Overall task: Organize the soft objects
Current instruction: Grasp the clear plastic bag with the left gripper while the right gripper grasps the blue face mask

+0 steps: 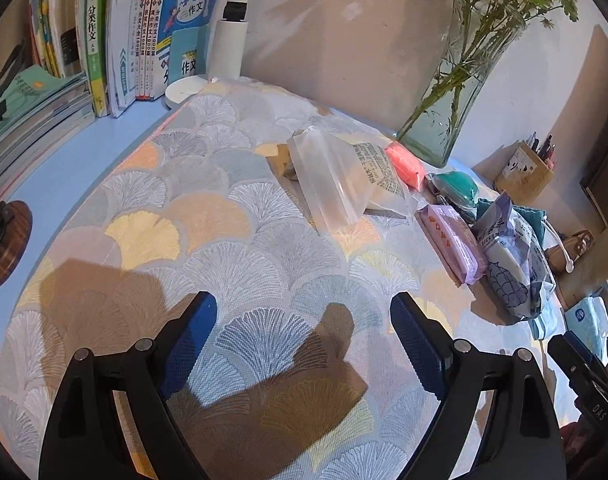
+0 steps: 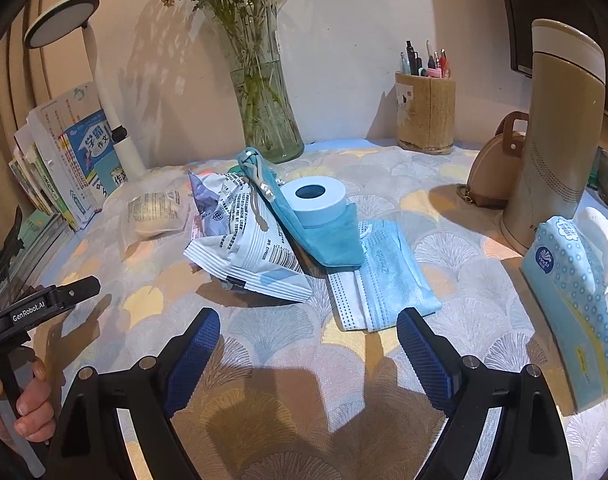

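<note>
Blue ribbed pads are standing wide apart on both my claws, and nothing is lying between them. My left claw (image 1: 304,344) is hovering over bare fan-patterned cloth (image 1: 232,248) covering the counter, and my right claw (image 2: 307,354) is hanging over the same cloth just short of the pile.

Soft things are sitting in a loose heap ahead of my right claw: a folded face mask (image 2: 387,276) nearest, a printed white packet (image 2: 248,248) leaning beside it, and a teal drawstring pouch (image 2: 323,236) propped on both with a roll of white tape (image 2: 315,200) resting against it. A clear bag (image 2: 156,212) is lying apart to the left, and a tissue pack (image 2: 571,304) is standing at the right edge. From my left wrist view I am also seeing a purple wipes pack (image 1: 451,240), a pink soft lump (image 1: 403,164) and a teal one (image 1: 455,186) lined up near the glass vase (image 1: 451,92).

I am judging the mask to be the likeliest first pick, and that is where trouble is waiting. Being thin and flat, it could slip from the pads or bunch the cloth up with it if I am coming down too steeply. The pouch and roll are leaning on it, so dragging the mask out could topple the roll and send it rolling. Reaching further back, I am risking a knock against the vase, which looks top-heavy with stems, or the tall beige flask (image 2: 555,140).
</note>
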The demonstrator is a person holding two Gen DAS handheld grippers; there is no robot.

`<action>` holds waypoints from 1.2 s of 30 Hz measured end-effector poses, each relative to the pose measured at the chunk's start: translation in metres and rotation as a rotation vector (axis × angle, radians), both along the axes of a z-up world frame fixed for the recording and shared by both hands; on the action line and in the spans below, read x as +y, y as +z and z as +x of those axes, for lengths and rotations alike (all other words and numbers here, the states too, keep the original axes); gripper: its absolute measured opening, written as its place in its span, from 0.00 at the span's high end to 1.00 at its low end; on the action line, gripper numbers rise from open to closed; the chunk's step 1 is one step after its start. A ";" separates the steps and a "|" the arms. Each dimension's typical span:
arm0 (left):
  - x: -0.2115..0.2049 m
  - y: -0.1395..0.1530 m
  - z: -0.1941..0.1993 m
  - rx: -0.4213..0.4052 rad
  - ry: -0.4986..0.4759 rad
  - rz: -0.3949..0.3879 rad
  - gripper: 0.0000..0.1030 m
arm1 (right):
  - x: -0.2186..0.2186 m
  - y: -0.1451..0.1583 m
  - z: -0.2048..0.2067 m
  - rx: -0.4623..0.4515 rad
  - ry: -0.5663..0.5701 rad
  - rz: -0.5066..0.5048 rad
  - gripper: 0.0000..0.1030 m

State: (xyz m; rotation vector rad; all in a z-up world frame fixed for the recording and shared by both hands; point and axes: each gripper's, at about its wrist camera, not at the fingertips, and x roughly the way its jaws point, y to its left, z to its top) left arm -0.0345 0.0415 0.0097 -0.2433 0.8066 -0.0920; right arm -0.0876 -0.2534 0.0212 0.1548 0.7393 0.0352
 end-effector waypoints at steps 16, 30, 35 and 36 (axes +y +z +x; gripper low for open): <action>-0.021 0.062 0.005 -0.119 -0.234 0.227 0.14 | -0.028 0.009 -0.005 0.028 -0.025 0.147 0.13; -0.038 0.030 0.114 -0.015 -0.415 0.337 0.14 | -0.039 -0.019 0.060 0.240 -0.041 -0.046 0.13; -0.053 0.018 0.131 0.009 -0.460 0.362 0.14 | -0.020 -0.020 0.064 0.201 -0.005 -0.149 0.35; -0.057 0.017 0.131 -0.004 -0.463 0.373 0.14 | -0.019 -0.020 0.063 0.195 0.001 -0.154 0.43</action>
